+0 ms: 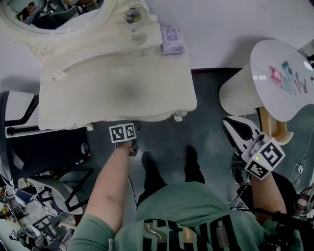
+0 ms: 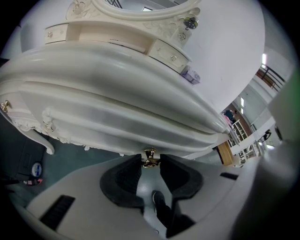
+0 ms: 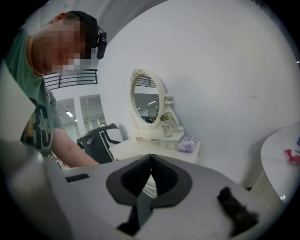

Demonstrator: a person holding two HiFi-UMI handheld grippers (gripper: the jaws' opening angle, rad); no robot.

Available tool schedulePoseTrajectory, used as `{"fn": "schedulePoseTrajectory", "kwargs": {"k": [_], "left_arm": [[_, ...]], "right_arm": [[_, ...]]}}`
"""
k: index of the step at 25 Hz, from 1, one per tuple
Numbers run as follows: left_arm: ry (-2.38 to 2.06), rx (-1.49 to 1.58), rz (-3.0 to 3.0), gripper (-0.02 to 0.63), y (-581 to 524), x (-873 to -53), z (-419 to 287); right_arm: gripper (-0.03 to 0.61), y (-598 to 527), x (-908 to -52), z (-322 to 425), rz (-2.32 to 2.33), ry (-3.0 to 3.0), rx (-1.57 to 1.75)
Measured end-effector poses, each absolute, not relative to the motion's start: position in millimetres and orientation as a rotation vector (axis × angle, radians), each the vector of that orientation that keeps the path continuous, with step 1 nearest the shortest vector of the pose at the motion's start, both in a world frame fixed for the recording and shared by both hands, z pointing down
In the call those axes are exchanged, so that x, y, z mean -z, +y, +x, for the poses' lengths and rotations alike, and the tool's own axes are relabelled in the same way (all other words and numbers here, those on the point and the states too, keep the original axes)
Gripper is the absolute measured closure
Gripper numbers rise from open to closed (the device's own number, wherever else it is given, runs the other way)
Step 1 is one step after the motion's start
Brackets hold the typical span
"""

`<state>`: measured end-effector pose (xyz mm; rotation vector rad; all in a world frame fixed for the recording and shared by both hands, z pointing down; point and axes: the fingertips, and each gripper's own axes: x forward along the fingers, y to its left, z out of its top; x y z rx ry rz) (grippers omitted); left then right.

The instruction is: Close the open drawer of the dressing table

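The cream dressing table fills the upper middle of the head view. Its curved drawer front spans the left gripper view, with a small gold knob at the bottom edge. My left gripper is shut on that knob, a dark pad pressing on each side. In the head view the left gripper sits right at the table's front edge, under its marker cube. I cannot tell from here how far the drawer stands out. My right gripper is shut on nothing and hangs at the right, away from the table.
An oval mirror, a small bottle and a purple pack stand at the table's back. A round white side table on a ribbed base stands at the right. A black chair is at the left. The person's shoes are on the dark floor.
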<state>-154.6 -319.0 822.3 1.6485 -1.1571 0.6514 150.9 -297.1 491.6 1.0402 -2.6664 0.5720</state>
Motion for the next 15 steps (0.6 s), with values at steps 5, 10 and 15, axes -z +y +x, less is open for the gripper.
{"fn": "schedulePoseTrajectory", "kwargs": {"k": [5, 10, 15], "left_arm": [[-1.160, -0.651, 1.650, 0.482, -323, -822, -155], [-1.163, -0.647, 1.650, 0.482, -328, -822, -155], [-1.168, -0.643, 1.650, 0.482, -332, -822, -155]], "right_arm": [[0.568, -298, -493, 151, 1.041, -2.667, -0.574], [0.568, -299, -495, 150, 1.040, -2.667, -0.577], [0.566, -302, -495, 151, 1.039, -2.667, -0.578]]}}
